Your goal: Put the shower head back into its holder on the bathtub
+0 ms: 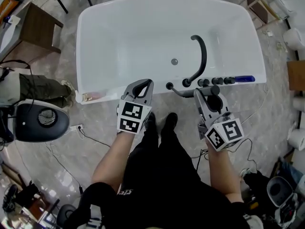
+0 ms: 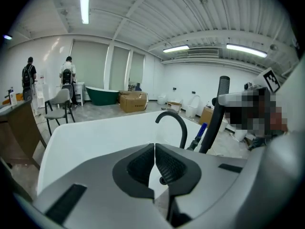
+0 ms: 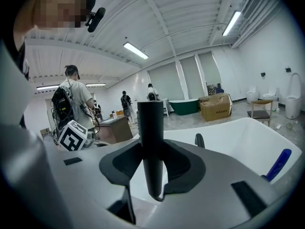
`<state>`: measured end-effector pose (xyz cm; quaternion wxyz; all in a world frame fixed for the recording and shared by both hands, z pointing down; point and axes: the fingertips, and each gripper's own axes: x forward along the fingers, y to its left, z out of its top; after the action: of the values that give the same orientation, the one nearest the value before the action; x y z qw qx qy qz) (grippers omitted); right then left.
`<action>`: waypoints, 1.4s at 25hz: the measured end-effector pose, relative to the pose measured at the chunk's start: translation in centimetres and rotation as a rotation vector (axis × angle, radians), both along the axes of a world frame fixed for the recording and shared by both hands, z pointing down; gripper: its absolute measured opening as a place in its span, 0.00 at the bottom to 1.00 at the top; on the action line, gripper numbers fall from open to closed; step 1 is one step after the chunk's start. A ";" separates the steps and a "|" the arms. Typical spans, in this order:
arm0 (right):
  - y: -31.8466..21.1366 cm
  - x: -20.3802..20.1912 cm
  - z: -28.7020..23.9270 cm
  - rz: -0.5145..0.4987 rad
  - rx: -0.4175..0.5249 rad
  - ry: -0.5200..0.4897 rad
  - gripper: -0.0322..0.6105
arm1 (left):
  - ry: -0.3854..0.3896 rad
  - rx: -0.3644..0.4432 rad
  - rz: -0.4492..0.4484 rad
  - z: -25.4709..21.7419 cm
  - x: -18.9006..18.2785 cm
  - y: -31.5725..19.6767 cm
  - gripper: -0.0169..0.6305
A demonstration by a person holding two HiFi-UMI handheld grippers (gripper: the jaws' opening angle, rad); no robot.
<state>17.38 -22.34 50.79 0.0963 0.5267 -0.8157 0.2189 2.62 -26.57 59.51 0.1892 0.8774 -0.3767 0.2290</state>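
Two grippers: my left gripper (image 1: 146,83) and right gripper (image 1: 206,93) both hang over the floor, just short of the near rim of the bathtub (image 1: 88,56).
Right gripper state: jaws stand wide but are clamped on the shower head (image 3: 150,128); both pads press on its handle.
Left gripper state: jaws pressed together, pads touching, nothing between them.
Left gripper contact: touches nothing; its tips are near the rim, left of the spout (image 1: 202,56).
Shower head look: black, with a round straight handle that stands roughly upright between my right pads. The lower end narrows and pokes out under the jaws.
Shower head place: in my right gripper, on my side of the rim, just below the row of knobs (image 1: 217,81) in the head view, seated in no fitting.
Hose (image 1: 182,92): dark; runs from the right gripper leftward to a black fitting (image 1: 169,86) on the near rim.
Holder: cannot tell which rim fitting it is.
Rim fittings: curved black spout reaching over the basin, black knobs to its right, then a blue piece (image 1: 244,79) at the end.
Arms: both forearms bare, stretched forward and down on either side of my legs, left (image 1: 112,161) and right (image 1: 221,171).
Cubes: marker faces turned up to the head camera.
Feet: black shoes (image 1: 160,123) between the two grippers.
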 end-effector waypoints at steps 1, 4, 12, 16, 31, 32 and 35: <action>-0.1 -0.1 1.2 -0.002 -0.013 0.002 0.28 | 0.010 -0.016 -0.012 0.9 -0.2 0.0 0.06; -0.9 -0.8 4.0 -0.013 -0.025 0.014 0.28 | 0.026 -0.038 -0.028 3.3 -0.5 -0.3 0.06; -1.1 -2.2 11.7 -0.005 -0.074 0.024 0.28 | 0.002 -0.080 -0.010 8.6 -1.4 0.6 0.06; -1.5 -2.5 14.5 -0.002 -0.100 0.048 0.28 | 0.002 -0.099 -0.023 10.1 -2.3 0.9 0.06; -4.2 -3.0 22.3 -0.006 -0.192 0.145 0.28 | 0.012 -0.122 -0.019 12.5 -2.4 -0.5 0.06; -4.4 -3.0 22.8 -0.006 -0.198 0.149 0.28 | 0.012 -0.123 -0.017 12.5 -2.2 -0.7 0.06; -4.7 -3.1 23.8 -0.006 -0.211 0.156 0.28 | 0.009 -0.129 -0.011 12.8 -1.9 -0.8 0.06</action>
<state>14.31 -27.06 74.62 0.2153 0.5265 -0.7798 0.2615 0.71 -27.32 72.27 0.2485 0.8624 -0.3650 0.2477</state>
